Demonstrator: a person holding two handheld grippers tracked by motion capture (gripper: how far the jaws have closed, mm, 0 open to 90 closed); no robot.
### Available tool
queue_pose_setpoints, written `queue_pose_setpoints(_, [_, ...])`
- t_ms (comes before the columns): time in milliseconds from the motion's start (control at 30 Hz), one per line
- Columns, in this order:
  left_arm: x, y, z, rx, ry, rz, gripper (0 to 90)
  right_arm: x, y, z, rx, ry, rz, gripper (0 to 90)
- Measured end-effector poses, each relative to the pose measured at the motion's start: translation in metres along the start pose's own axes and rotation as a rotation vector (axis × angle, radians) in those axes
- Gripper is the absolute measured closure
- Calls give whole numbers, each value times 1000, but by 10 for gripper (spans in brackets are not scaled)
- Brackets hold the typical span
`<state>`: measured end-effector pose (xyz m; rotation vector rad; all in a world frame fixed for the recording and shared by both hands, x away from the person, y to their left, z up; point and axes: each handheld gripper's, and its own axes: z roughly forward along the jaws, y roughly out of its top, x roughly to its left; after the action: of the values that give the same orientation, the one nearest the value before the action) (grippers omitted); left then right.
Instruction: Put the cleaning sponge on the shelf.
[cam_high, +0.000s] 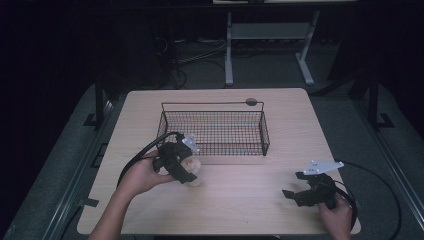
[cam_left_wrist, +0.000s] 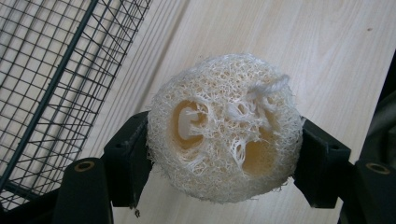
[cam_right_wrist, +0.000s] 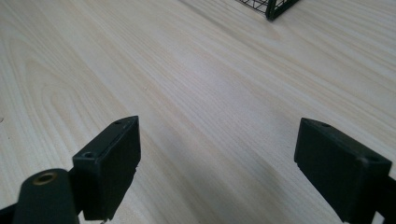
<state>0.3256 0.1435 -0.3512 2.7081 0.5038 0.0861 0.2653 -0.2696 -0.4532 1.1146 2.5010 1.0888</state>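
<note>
Left tool (cam_left_wrist: 224, 154) pinching a round loofah slice (cam_left_wrist: 225, 127) by its rim, one jaw on each side. The slice is a short disc: its flat cut face, with several hollow chambers, is turned toward the left gripper view's camera, so its short axis runs along the jaws and its broad face stands across them. A small cord loop (cam_left_wrist: 268, 86) sits near the upper edge of that face. No writing or label can be read on anything. In the high view the slice (cam_high: 192, 172) is at the left tool (cam_high: 186, 167), just above the pale wooden worktop (cam_high: 250, 200) and just in front of the near left corner of the black wire basket (cam_high: 214, 131). Nothing can be made out inside the basket. Right tool (cam_high: 292, 186) spread wide, jaws well apart, low over bare worktop (cam_right_wrist: 196, 93) at the near right.
</note>
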Motion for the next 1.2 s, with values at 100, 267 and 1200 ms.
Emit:
queue_pose_setpoints(100, [2,2,-2,0,-1,0,289,0,0,0,-1,-1,2,142])
queue_pose_setpoints(267, [6,8,-8,6,4,2,290,0,0,1,0,1,-4,142])
queue_pose_setpoints(1200, [24,32,-28,13,4,4,290,4,1,3,18,4,-28,142])
